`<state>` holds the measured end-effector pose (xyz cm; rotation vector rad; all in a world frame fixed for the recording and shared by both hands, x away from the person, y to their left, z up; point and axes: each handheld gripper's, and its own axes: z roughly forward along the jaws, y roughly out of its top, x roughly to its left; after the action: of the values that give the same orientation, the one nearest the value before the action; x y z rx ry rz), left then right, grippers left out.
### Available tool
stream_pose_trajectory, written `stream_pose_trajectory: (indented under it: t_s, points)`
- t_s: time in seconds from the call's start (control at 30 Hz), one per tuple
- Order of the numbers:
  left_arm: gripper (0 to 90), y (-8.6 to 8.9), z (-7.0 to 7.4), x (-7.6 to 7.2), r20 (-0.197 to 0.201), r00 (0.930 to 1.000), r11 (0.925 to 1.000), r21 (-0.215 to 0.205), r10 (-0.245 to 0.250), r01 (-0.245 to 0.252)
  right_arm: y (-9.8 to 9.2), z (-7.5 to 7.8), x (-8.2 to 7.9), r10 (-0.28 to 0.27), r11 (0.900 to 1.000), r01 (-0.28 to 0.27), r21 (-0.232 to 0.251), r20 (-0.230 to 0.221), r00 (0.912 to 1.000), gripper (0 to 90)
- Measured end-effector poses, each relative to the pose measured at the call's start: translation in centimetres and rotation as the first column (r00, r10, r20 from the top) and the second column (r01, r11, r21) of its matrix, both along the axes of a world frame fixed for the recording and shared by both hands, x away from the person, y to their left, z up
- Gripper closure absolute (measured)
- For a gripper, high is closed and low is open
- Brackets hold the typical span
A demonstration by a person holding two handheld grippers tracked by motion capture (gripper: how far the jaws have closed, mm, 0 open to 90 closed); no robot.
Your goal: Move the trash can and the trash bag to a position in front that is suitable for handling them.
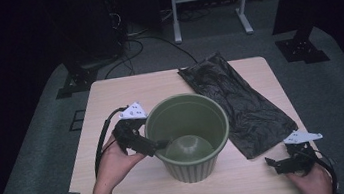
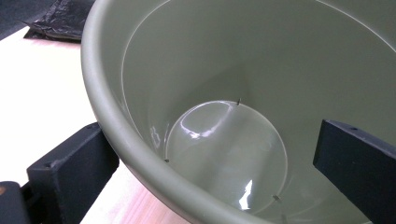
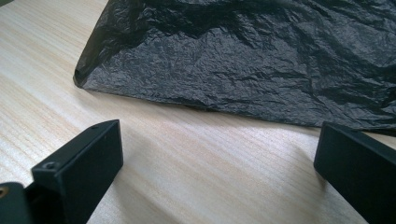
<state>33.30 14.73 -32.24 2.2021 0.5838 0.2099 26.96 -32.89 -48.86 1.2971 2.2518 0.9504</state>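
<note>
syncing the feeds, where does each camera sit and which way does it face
High view: above the person's side, facing forward and down on the table; both forearms, left gripper, right gripper.
Left gripper view: on that gripper, facing into the green pot, fingers straddling its rim.
Right gripper view: low over wood, facing the black bag.
All show the bag.

Pot (image 1: 188, 142): olive green plastic, ribbed outer wall, rolled rim, glossy inside, empty. Stands upright at lower centre of the high view; left claw (image 1: 158, 144) straddles its left rim, one jaw inside, one outside.

Bag (image 1: 239, 103): black crinkled plastic, lying flat, running from upper centre to lower right, just beside the pot.
</note>
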Motion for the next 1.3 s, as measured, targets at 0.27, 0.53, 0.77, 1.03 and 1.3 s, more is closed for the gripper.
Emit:
stream_pose_trajectory:
  t_s: [0.27, 0.53, 0.77, 1.03, 1.3]
  points:
    - [0.0, 0.5, 0.6, 0.4, 0.02, 0.9996, 0.9995, -0.024, 0.019, -0.019, 0.0, 0.0, 0.0, 0.0, 1.0, 0.0, 0.0, 0.0, 1.0, 0.0]
    - [0.0, 1.7, 2.2, 0.3, 0.056, 0.9971, 0.9967, -0.066, 0.051, -0.048, 0.0, 0.0, 0.0, 0.001, 1.0, -0.001, 0.0, 0.0, 1.0, 0.0]
    - [0.0, 3.8, 2.7, -0.6, 0.076, 0.9932, 0.9926, -0.091, 0.088, -0.081, 0.0, 0.0, 0.0, 0.001, 1.0, -0.001, 0.0, 0.0, 1.0, 0.0]
    - [0.0, 5.6, 2.2, -1.5, 0.081, 0.9888, 0.9878, -0.103, 0.125, -0.116, 0.0, 0.0, 0.0, 0.001, 1.0, -0.001, 0.0, 0.0, 1.0, 0.0]
    - [0.0, 6.7, 0.6, -2.3, 0.064, 0.9879, 0.9851, -0.108, 0.141, -0.134, 0.0, 0.0, 0.0, 0.001, 1.0, -0.001, 0.0, 0.0, 1.0, 0.0]
